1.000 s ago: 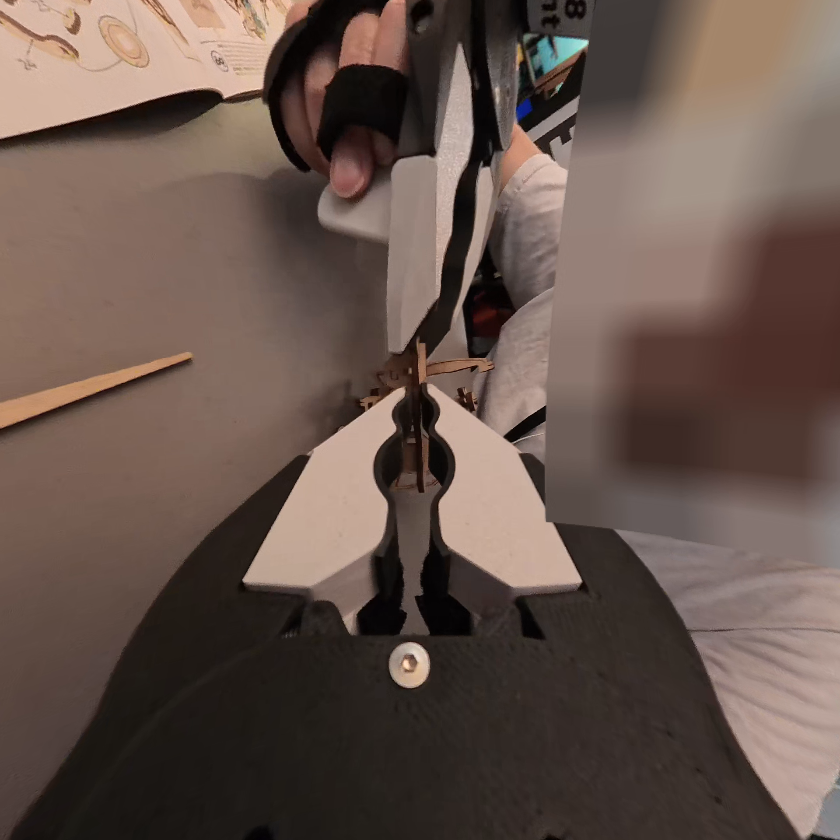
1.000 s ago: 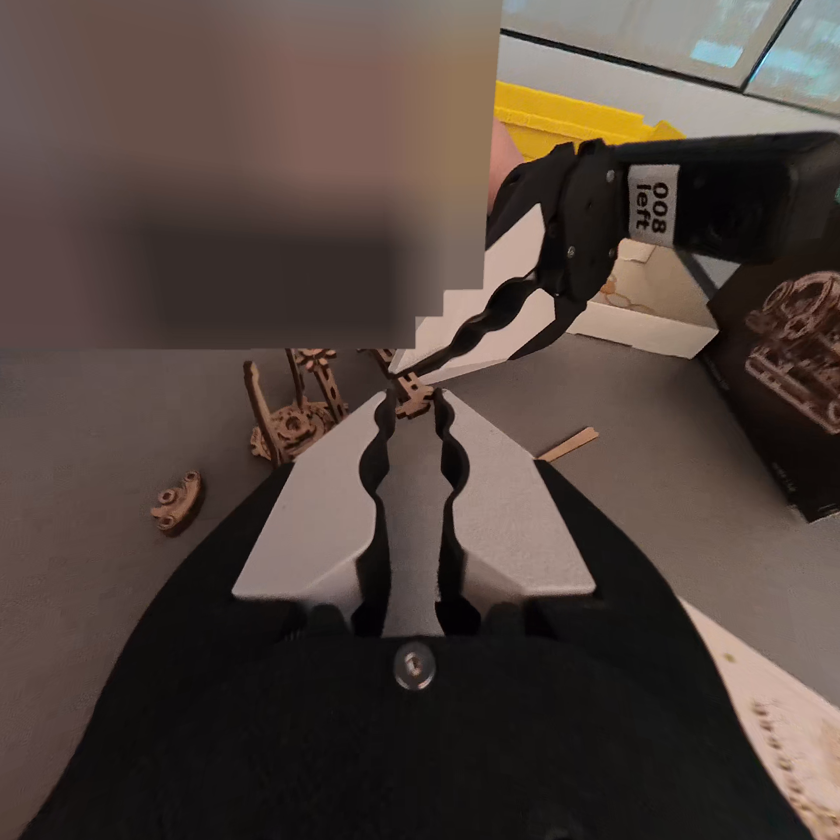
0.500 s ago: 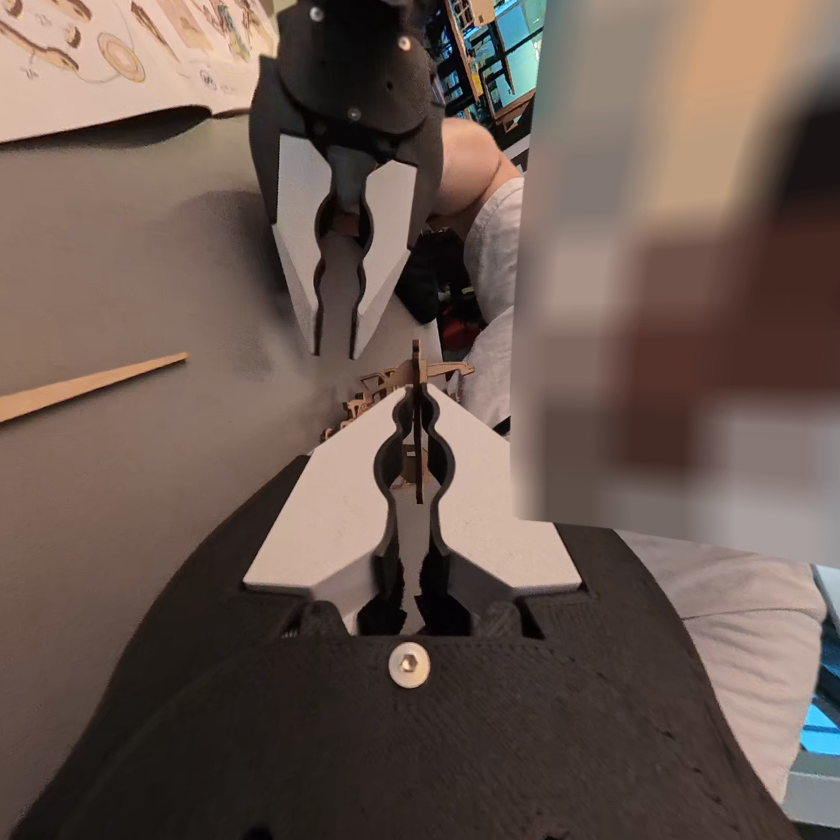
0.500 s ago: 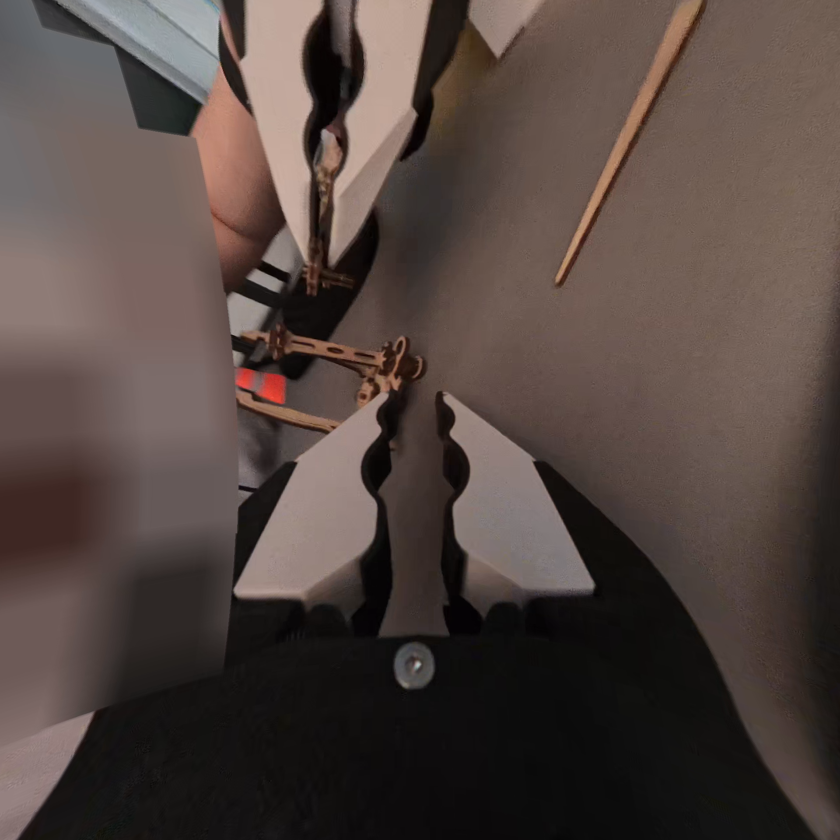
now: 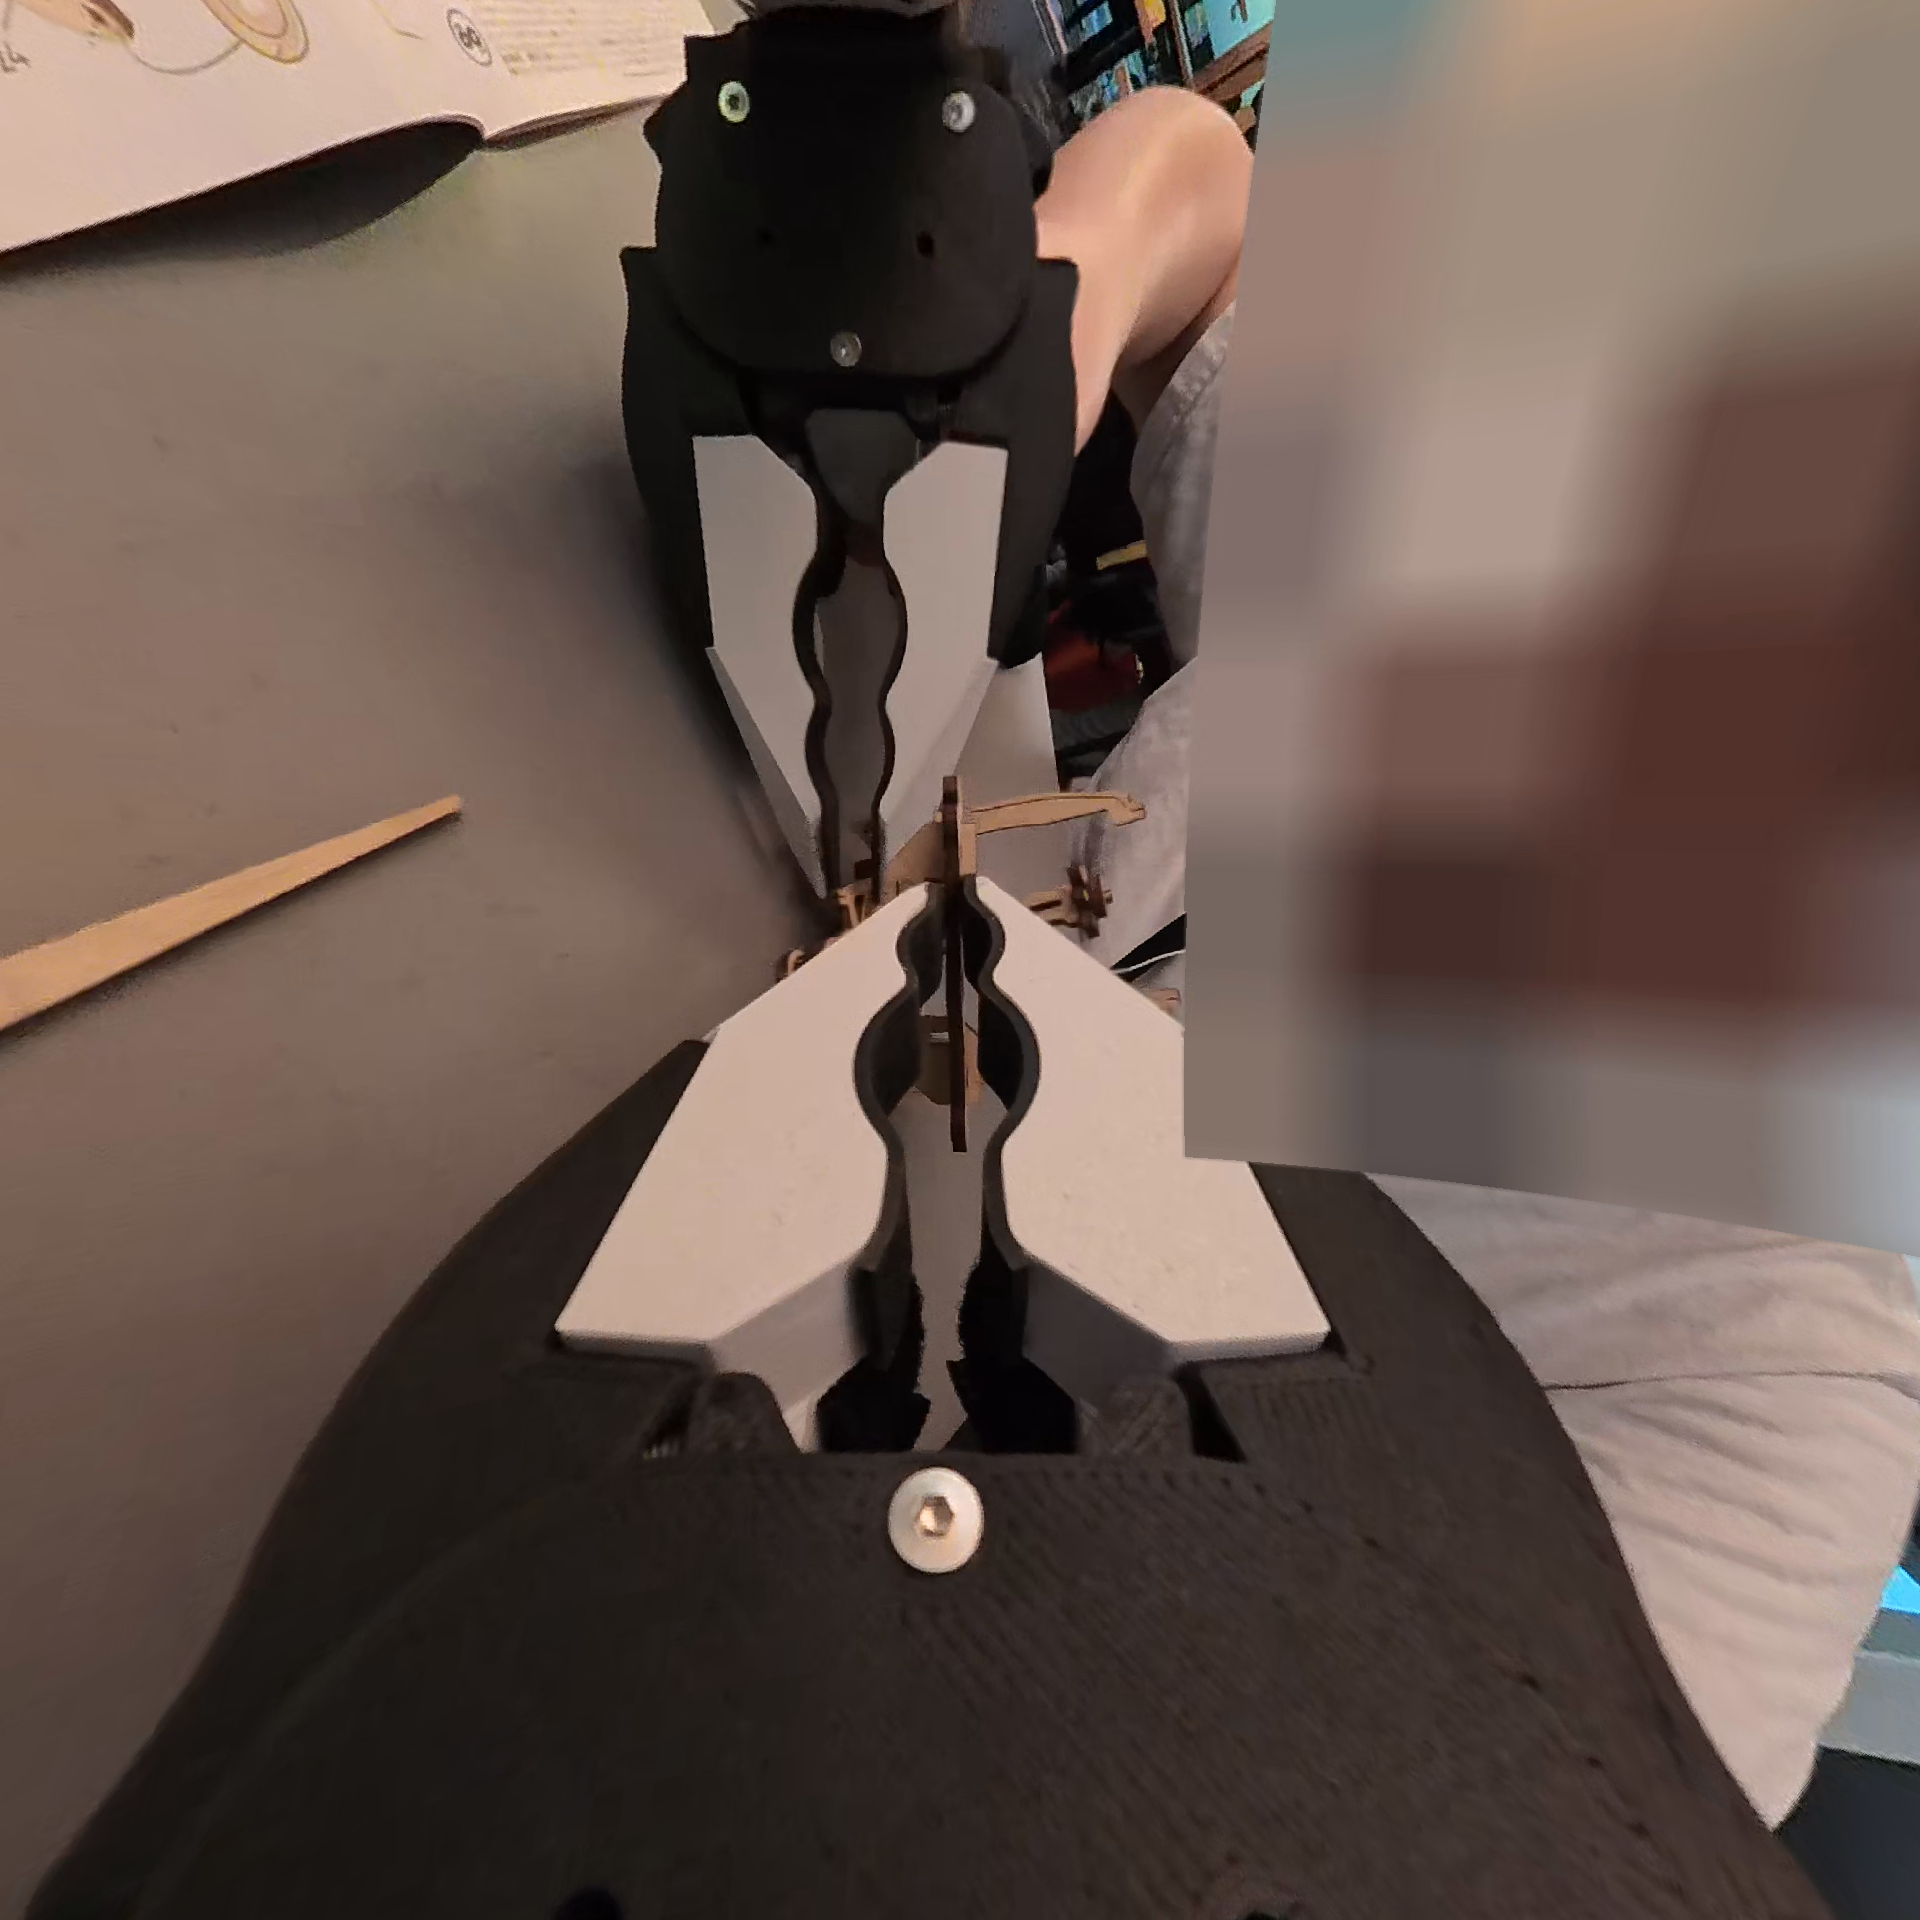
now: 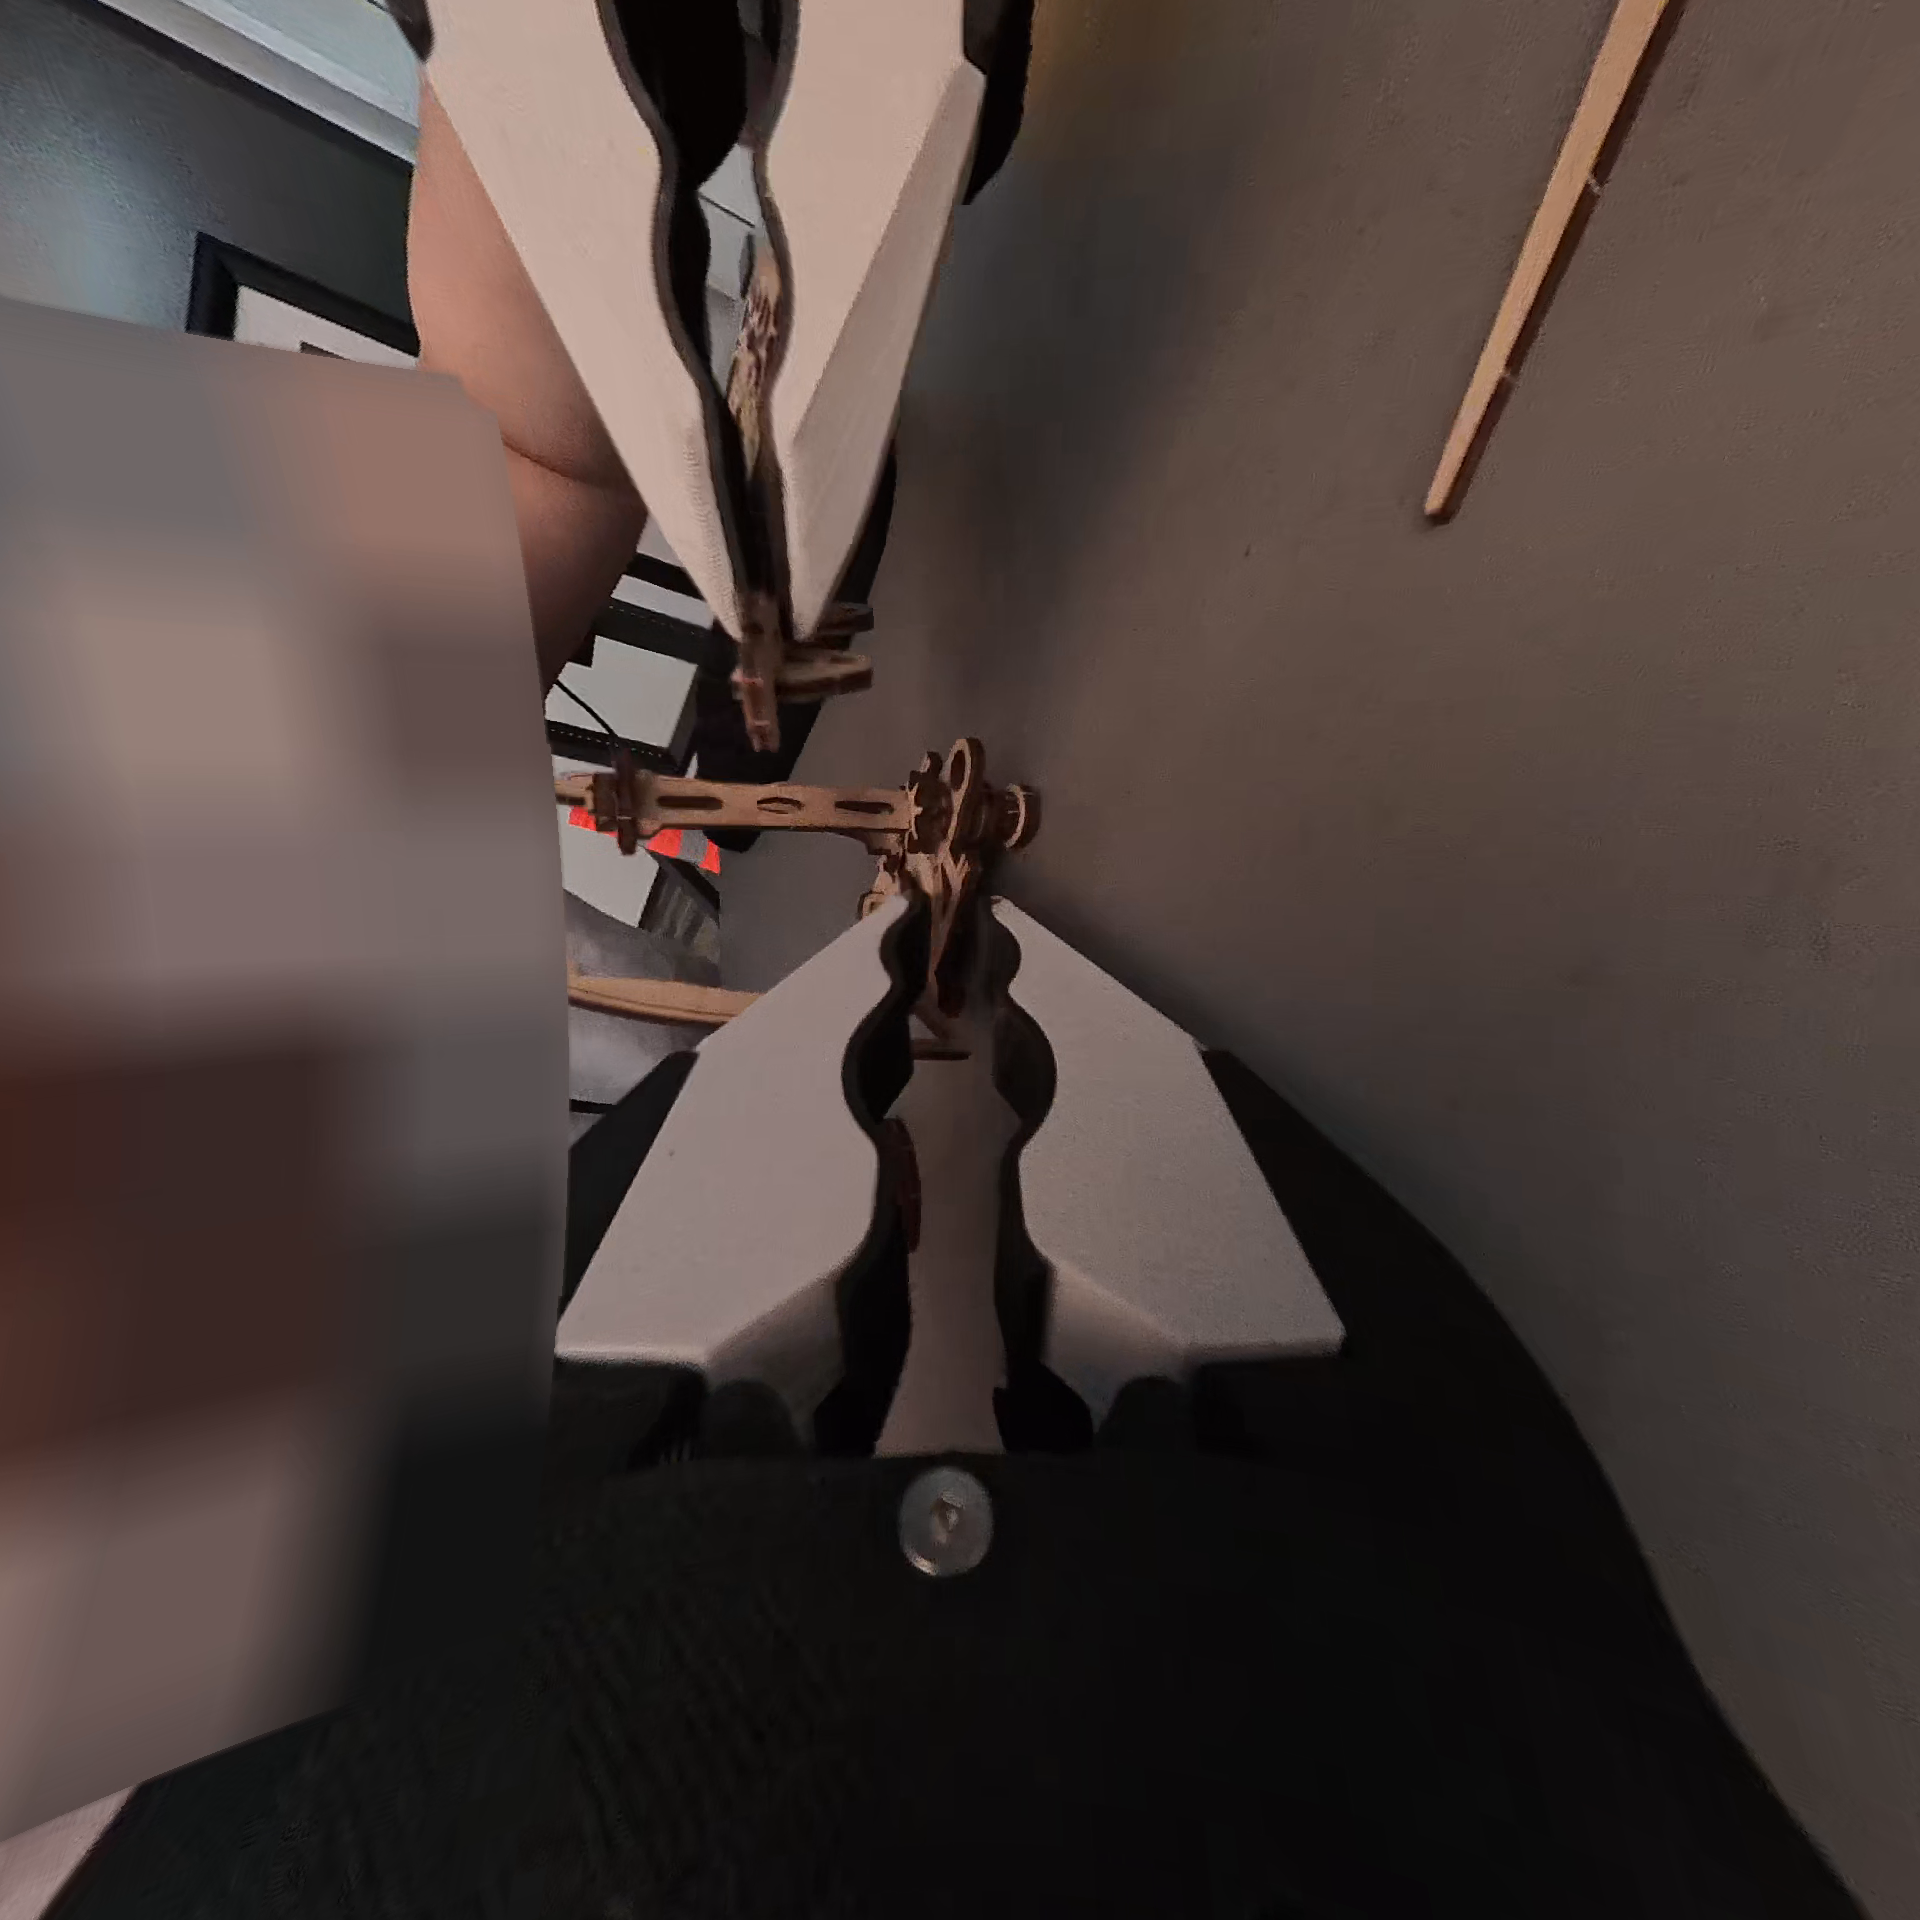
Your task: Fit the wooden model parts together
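Observation:
My left gripper [image 5: 948, 894] is shut on a small flat wooden part [image 5: 951, 997], seen edge-on between its fingers. In the right wrist view this gripper [image 6: 767, 623] comes in from the top with the part [image 6: 764, 675] sticking out of its tips. My right gripper [image 6: 951, 909] faces it, its jaws closed in on the hub of the wooden model [image 6: 790, 805], whose slotted arm points away from the table. In the left wrist view the right gripper [image 5: 854, 873] points at me, tips on the model [image 5: 1039, 810]. The held part is just short of the model.
A thin wooden stick [image 5: 229, 904] lies on the grey table [image 5: 312, 520], also in the right wrist view [image 6: 1538, 249]. An instruction sheet [image 5: 312, 83] lies at the far edge. A person's arm [image 5: 1143, 208] is behind the right gripper.
The right gripper has turned from side-on to face the left one and come down onto the model, its jaws narrowing on the hub. The left gripper has kept its part.

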Demonstrator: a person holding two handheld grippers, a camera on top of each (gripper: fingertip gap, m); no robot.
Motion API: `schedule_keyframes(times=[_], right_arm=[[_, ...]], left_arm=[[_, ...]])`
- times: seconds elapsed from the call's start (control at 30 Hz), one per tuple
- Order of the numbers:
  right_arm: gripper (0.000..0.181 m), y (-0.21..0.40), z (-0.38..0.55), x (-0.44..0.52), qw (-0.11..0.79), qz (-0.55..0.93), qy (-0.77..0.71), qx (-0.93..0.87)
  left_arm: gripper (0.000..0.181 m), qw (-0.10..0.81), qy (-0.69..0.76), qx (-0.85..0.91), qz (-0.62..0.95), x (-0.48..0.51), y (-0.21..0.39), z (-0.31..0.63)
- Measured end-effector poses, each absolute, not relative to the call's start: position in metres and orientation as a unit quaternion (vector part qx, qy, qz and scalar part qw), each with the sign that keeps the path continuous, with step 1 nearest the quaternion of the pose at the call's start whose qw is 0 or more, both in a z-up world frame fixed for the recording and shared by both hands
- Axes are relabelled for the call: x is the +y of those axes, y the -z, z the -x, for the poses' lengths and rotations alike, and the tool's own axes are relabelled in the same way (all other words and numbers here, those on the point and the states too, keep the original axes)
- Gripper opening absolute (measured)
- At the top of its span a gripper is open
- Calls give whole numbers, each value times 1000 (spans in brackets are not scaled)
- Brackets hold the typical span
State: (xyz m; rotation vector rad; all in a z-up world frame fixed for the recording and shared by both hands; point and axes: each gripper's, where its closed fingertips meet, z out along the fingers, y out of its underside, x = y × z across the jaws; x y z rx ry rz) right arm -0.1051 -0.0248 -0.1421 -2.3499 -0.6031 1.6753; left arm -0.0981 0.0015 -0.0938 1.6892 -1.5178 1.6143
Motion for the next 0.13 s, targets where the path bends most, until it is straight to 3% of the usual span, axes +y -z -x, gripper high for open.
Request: schedule_keyframes(times=[0.03, 0.13], right_arm=[[3, 144, 106, -25, 98, 795, -561, -210], [2, 141, 109, -25, 101, 788, -568, -214]], left_arm=[[0, 180, -566, -539, -597, 2, 96, 99], [0, 190, -561, -535, -603, 3, 99, 97]])
